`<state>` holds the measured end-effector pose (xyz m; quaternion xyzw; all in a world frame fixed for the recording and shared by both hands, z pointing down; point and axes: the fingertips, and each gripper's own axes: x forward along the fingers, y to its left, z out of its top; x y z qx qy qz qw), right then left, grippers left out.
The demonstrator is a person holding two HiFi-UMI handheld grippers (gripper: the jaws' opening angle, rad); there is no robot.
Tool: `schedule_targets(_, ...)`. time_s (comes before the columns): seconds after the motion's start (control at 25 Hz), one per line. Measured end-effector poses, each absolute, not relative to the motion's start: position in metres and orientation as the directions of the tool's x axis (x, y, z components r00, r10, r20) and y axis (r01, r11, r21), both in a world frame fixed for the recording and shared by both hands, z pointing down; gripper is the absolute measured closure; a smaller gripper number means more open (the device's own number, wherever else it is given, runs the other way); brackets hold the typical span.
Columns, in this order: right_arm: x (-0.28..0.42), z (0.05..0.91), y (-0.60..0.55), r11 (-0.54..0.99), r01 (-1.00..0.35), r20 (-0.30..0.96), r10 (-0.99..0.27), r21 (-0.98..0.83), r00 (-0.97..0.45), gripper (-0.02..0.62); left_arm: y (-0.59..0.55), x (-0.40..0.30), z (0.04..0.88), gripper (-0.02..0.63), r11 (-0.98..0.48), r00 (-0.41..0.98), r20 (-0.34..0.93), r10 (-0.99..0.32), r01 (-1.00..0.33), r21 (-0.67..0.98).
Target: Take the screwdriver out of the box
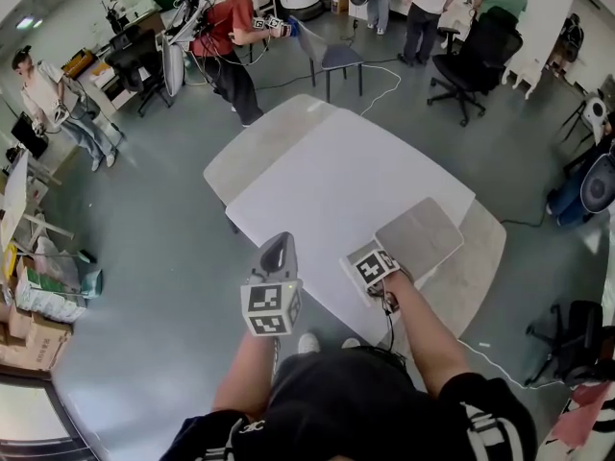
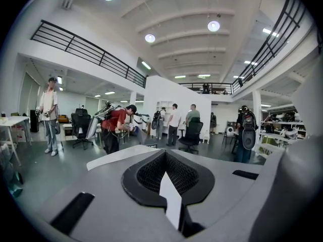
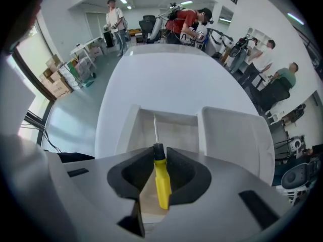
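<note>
A screwdriver with a yellow handle [image 3: 161, 183], black collar and thin metal shaft lies along the inside of an open white box [image 3: 174, 130]. The box's lid [image 3: 234, 135] is folded back to the right. My right gripper [image 3: 160, 153] points steeply down into the box, and its dark pads press on the collar from both sides. In the head view the right gripper [image 1: 373, 269] covers the box at the table's near edge, with the lid [image 1: 420, 233] beside it. My left gripper [image 1: 274, 257] hangs left of the table, pointing level, jaws together and holding nothing.
The white table [image 1: 317, 190] stretches away from the box, with a second grey tabletop [image 1: 259, 142] behind it. Several people and office chairs [image 1: 471, 60] stand farther off. A white cable [image 1: 384, 84] lies on the grey floor. Cardboard boxes [image 1: 34, 325] sit at far left.
</note>
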<state>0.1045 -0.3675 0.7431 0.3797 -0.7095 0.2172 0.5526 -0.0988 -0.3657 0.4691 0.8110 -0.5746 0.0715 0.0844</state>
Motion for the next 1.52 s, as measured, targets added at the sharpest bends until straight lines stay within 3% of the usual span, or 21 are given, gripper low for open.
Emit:
schedule_targets(0.56,0.109,0.627,-0.369,0.429,-0.903,0.772,-0.584,0.031,-0.251,0.517,-0.374,-0.051,0.461,0.592,-0.438,0.438,0.184,-0.880,-0.898,0.043)
schedule_targets(0.8,0.121,0.547,-0.378,0.338,-0.939,0.579,-0.778,0.058,-0.244,0.518,-0.376,-0.033,0.459,0.592,-0.485,0.483,0.179,-0.857,-0.874,0.036)
schedule_targets(1.04,0.146,0.475,-0.364,0.187,-0.980,0.311,-0.937,0.064,-0.159,0.518,-0.374,-0.010,0.453,0.592,-0.530,0.527,0.160,-0.835,-0.847,0.027)
schedule_targets(1.28,0.164,0.425,-0.345,0.085,-0.996,0.089,-0.993,0.039,-0.082,0.518,-0.376,0.003,0.445,0.592,-0.569,0.568,0.134,-0.812,-0.822,0.034)
schedule_targets(1.52,0.176,0.412,-0.336,0.051,-0.998,0.012,-0.999,0.040,-0.051,0.519,-0.374,0.018,0.438,0.593,-0.600,0.600,0.111,-0.792,-0.799,0.038)
